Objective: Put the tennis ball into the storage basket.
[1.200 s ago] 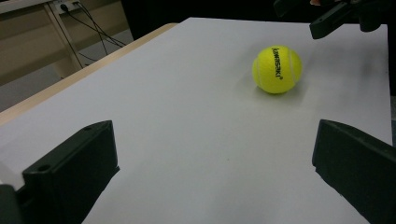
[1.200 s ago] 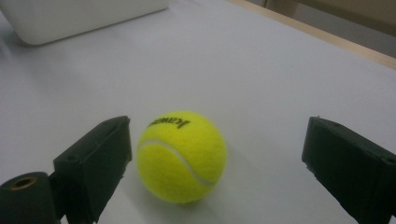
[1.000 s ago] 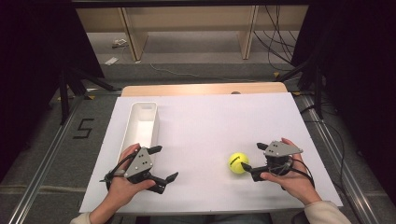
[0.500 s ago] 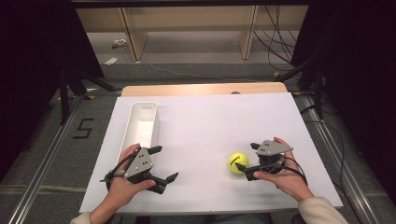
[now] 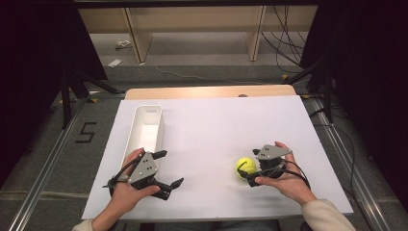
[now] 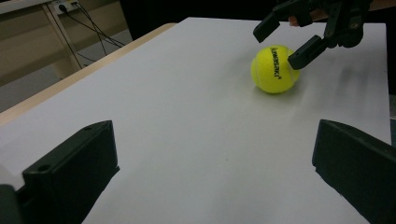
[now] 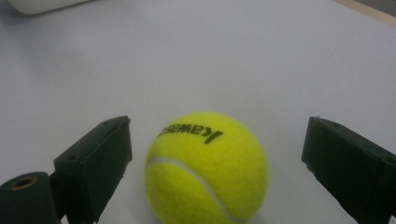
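While the high view shows the right tool point(image 5: 246, 168) spread around the tennis ball point(image 5: 245, 166) on the white tabletop point(image 5: 226, 125), the left tool point(image 5: 171, 169) gapes beside the bin point(image 5: 146, 126). Its own view looks across at the ball. The right gripper view shows both jaws flanking the ball, untouched.

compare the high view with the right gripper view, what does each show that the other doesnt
High view alone: the person's two hands, the left gripper with its jaws spread above the table, the whole white bin standing long and narrow at the left of the white table, and the floor and shelving beyond.

Right gripper view alone: the black lettering on the tennis ball and its white seam, with a gap between the ball and each black jaw.

Both: the yellow ball on the white surface, with the right gripper open around it.
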Demonstrator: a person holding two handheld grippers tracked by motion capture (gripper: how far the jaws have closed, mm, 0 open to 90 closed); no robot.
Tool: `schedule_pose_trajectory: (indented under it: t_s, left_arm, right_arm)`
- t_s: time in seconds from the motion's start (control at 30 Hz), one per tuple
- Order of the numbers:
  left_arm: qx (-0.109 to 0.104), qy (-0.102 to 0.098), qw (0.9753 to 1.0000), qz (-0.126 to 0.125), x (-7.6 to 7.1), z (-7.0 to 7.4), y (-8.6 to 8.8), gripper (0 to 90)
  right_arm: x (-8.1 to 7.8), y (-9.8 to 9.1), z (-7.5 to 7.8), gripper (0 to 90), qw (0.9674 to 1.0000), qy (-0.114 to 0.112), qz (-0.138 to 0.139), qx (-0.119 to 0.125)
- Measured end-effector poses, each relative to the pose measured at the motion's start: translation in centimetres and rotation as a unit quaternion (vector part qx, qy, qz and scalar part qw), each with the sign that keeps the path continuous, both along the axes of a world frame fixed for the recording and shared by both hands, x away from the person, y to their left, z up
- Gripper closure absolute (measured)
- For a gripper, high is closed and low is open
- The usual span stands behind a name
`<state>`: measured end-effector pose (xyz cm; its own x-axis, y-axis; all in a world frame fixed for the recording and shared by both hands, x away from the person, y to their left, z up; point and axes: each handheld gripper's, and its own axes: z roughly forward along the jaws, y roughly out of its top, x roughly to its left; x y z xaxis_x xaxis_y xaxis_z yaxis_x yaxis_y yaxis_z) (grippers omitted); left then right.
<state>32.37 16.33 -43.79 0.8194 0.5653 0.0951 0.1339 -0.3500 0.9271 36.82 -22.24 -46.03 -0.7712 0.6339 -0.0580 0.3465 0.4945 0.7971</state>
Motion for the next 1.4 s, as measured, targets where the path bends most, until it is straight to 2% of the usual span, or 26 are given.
schedule_pose_trajectory:
  t_s: [0.13,0.8,1.4]
  left_arm:
    - [0.000,0.000,1.0000,0.000,0.0,0.0,0.0,0.0]
    - [0.000,-0.001,1.0000,-0.001,0.0,0.0,0.0,0.0]
    - [0.000,-0.001,1.0000,-0.001,0.0,0.0,0.0,0.0]
  right_arm:
    - [0.1,0.3,-0.3,9.1,0.9999,0.010,-0.001,-0.005]
    - [0.7,1.3,-1.4,10.4,0.9990,0.030,0.015,-0.029]
    - [1.0,1.8,-2.0,13.3,0.9978,0.040,0.022,-0.048]
